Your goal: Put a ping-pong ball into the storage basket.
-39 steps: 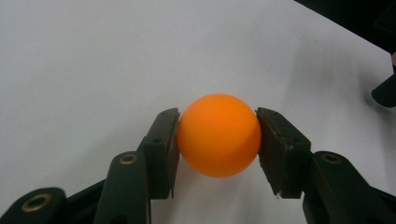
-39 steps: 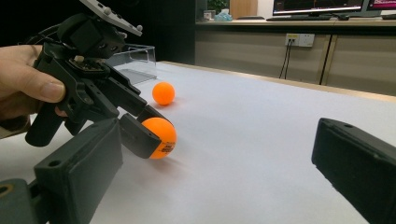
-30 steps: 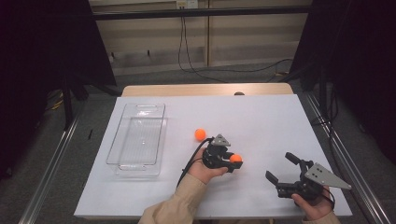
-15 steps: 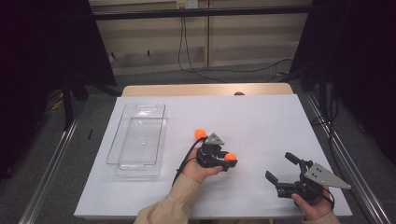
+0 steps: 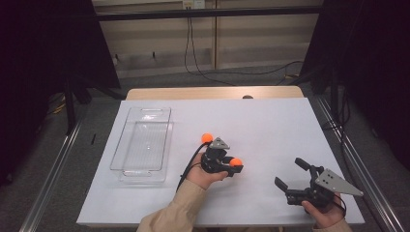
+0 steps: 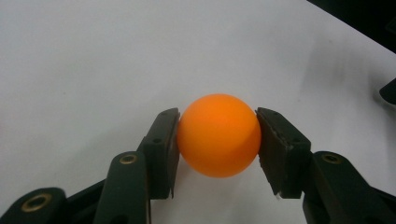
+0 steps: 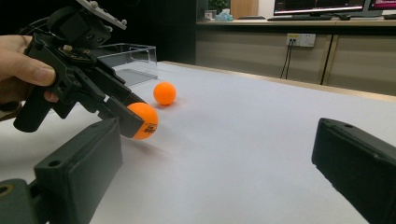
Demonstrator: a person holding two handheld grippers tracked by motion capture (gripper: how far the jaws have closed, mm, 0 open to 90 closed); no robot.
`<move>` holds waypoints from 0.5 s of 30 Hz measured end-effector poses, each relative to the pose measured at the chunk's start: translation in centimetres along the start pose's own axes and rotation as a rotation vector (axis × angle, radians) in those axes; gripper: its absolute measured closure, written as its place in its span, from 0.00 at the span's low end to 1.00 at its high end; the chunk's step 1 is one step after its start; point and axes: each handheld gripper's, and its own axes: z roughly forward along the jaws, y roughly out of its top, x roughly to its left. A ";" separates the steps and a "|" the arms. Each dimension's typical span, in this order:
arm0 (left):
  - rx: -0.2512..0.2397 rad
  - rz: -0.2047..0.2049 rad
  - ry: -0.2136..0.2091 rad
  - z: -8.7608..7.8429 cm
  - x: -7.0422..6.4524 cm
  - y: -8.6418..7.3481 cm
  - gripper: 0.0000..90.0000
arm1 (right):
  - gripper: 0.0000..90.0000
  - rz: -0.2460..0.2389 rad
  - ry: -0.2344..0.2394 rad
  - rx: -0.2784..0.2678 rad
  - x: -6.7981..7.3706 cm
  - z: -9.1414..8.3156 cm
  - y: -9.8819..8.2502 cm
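Note:
An orange ball (image 6: 218, 140) sits between the pads of my left gripper (image 6: 217, 116), which is shut on it from both sides. In the high view this gripper (image 5: 232, 163) is in a hand near the middle of the white table, the held ball (image 5: 236, 162) at its right end. The right gripper view shows that ball (image 7: 144, 120) just above the tabletop. A second orange ball (image 5: 207, 137) lies loose on the table just beyond the left gripper. My right gripper (image 5: 289, 172) rests open at the front right, nothing between its fingers.
A clear plastic tray (image 5: 126, 126) with nothing visible inside stands on the left side of the white tabletop (image 5: 270, 125); its wall (image 7: 133, 53) appears behind the left hand. Metal rails run along both table sides. Cables hang at the back wall.
My left gripper, with the orange ball in it, has shifted slightly to the left. The right gripper and the loose ball have stayed where they were.

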 end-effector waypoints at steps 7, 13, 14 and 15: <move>0.009 -0.006 0.004 -0.4 0.2 0.0 0.57 | 0.02 0.000 0.001 0.000 0.0 0.0 0.0; 0.000 -0.011 0.009 -1.0 0.5 -0.1 0.57 | 0.02 0.001 0.001 0.000 0.0 0.0 0.0; 0.006 -0.006 0.011 -1.1 0.6 0.0 0.57 | 0.02 0.001 0.000 0.001 0.0 0.0 0.0; 0.010 -0.012 0.017 -1.3 0.5 0.0 0.57 | 0.02 0.000 0.000 0.000 0.0 0.0 0.0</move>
